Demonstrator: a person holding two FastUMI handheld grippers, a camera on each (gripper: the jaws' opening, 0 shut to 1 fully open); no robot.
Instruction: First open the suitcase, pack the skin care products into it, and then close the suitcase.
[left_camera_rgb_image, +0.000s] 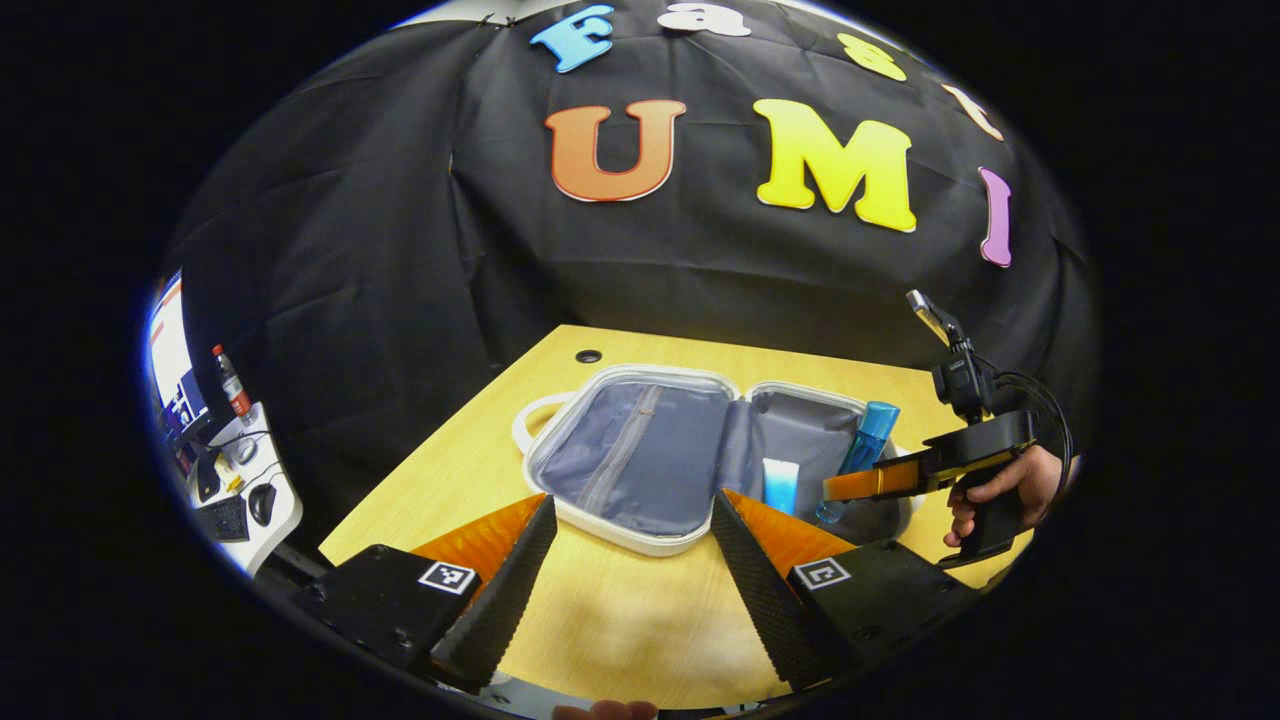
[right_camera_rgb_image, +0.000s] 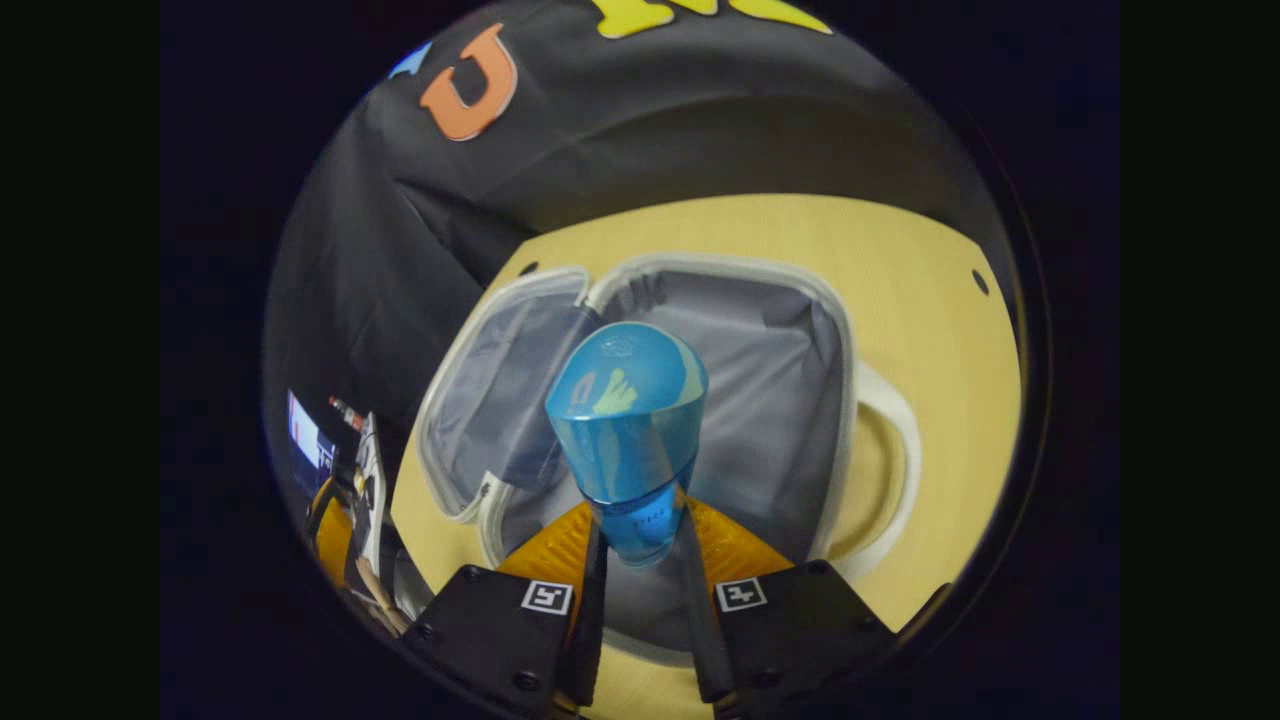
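L gripper (left_camera_rgb_image: 633, 530): lower centre of left gripper view, jaws wide apart, nothing between. R gripper (right_camera_rgb_image: 640, 545): bottom centre of right gripper view, fingers clamped on something; a hand (left_camera_rgb_image: 1000, 490) grips its handle at mid-right of left gripper view.

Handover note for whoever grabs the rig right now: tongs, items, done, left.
Right tongs: shut on the blue bottle, held over the open suitcase, above its right half.
Left tongs: open, holding nothing, above the table in front of the suitcase.
Small white-and-blue tube: already in the suitcase's right half.
Done: suitcase open, tube in.
Left: lower and release the bottle, then close the suitcase. I cannot tell whether other products wait elsewhere.
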